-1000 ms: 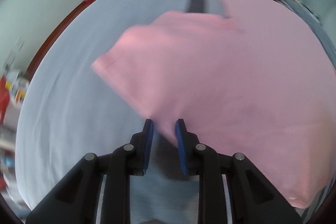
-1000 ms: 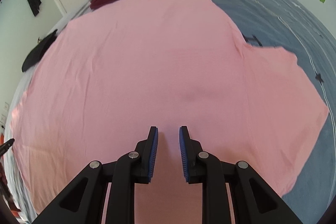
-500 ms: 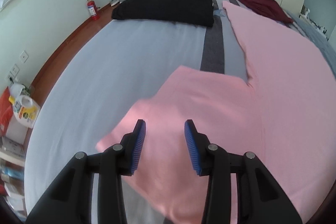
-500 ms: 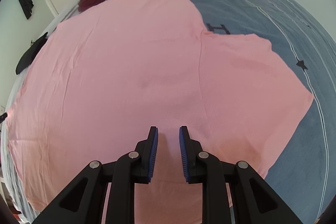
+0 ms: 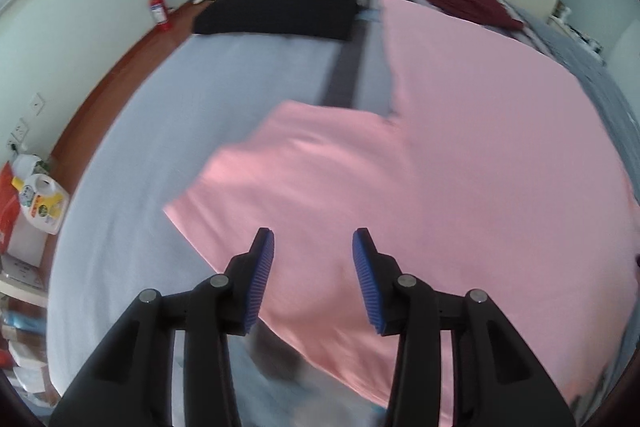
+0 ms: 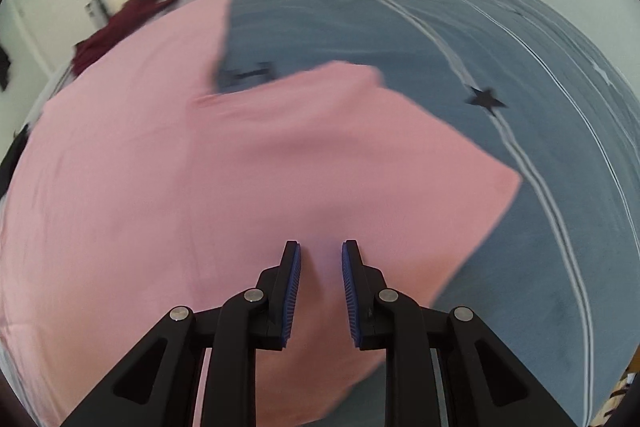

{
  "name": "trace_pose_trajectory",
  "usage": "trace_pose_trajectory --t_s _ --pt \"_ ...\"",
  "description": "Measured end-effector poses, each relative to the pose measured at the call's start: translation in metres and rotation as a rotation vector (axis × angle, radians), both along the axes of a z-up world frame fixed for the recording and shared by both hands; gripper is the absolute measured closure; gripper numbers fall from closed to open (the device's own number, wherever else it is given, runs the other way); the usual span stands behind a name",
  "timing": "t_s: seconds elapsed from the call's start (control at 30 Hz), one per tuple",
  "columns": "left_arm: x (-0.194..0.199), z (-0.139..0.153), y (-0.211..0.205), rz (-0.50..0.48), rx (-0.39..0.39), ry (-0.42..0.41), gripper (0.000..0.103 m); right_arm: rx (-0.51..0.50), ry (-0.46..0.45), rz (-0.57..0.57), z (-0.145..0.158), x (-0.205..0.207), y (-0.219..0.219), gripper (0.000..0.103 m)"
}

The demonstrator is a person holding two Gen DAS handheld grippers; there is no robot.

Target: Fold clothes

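So far unfolded: pink T-shirt (image 5: 460, 155) lies flat on bed (image 5: 168, 115), sleeves out. Left gripper (image 5: 313, 247) apart, right gripper (image 6: 320, 259) just widened; both empty.

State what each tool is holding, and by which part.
Nothing is held. The left tool and right tool both stand open above the flat pink shirt, with nothing between their pads; both have just been opening.

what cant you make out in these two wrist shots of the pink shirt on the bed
- Left wrist view: the pink shirt has its near hem cut off by the lower edge and by the left gripper.
- Right wrist view: the right sleeve edges are motion-blurred; the shirt's left side leaves the frame.
- Neither view shows the collar.
- The detergent bottle label is too small to read.
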State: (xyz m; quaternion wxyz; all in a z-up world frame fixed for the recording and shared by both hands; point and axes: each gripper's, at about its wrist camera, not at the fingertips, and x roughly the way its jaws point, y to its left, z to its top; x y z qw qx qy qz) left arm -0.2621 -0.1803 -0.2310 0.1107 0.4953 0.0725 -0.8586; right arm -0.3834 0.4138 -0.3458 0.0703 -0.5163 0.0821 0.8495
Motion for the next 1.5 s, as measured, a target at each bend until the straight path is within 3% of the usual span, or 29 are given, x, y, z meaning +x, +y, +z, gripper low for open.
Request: trace_pose_trajectory --t_s 0.2,0.4,0.5,0.6,0.7,1.1,1.13,1.2,1.23,1.27,1.5 --pt "0.007 0.002 0.039 -0.033 0.016 -0.025 0.065 0.028 -0.002 0.006 -0.002 -0.009 0.054 0.075" --pt "0.015 0.008 0.057 0.001 0.021 -0.041 0.065 0.043 -0.003 -0.094 -0.001 0.0 0.107 0.075" --pt "0.016 0.012 0.069 -0.008 0.003 -0.042 0.065 -0.02 0.009 -0.139 0.0 0.008 0.122 0.075" --pt "0.017 0.013 0.077 -0.012 -0.008 -0.047 0.065 -0.074 0.017 -0.139 0.001 0.012 0.124 0.073" --pt "0.019 0.014 0.08 -0.007 -0.012 -0.054 0.065 -0.108 0.018 -0.139 -0.001 0.012 0.124 0.064" --pt "0.032 0.003 0.074 0.014 -0.019 -0.087 0.065 -0.065 -0.001 -0.092 -0.008 0.005 0.121 0.055" --pt "0.034 0.002 0.072 0.015 -0.014 -0.087 0.065 -0.044 -0.004 -0.078 -0.008 0.004 0.119 0.058" --pt "0.037 0.0 0.068 0.013 -0.004 -0.088 0.065 -0.022 -0.008 -0.07 -0.007 0.002 0.117 0.072" --pt "0.038 -0.001 0.065 0.011 -0.001 -0.087 0.065 -0.017 -0.013 -0.073 -0.005 0.001 0.116 0.09" --pt "0.04 0.0 0.062 0.009 -0.003 -0.083 0.065 -0.015 -0.022 -0.08 -0.003 0.0 0.116 0.099" --pt "0.06 0.007 0.009 0.054 0.034 -0.047 0.065 0.073 0.055 -0.092 0.059 0.001 0.077 0.099"
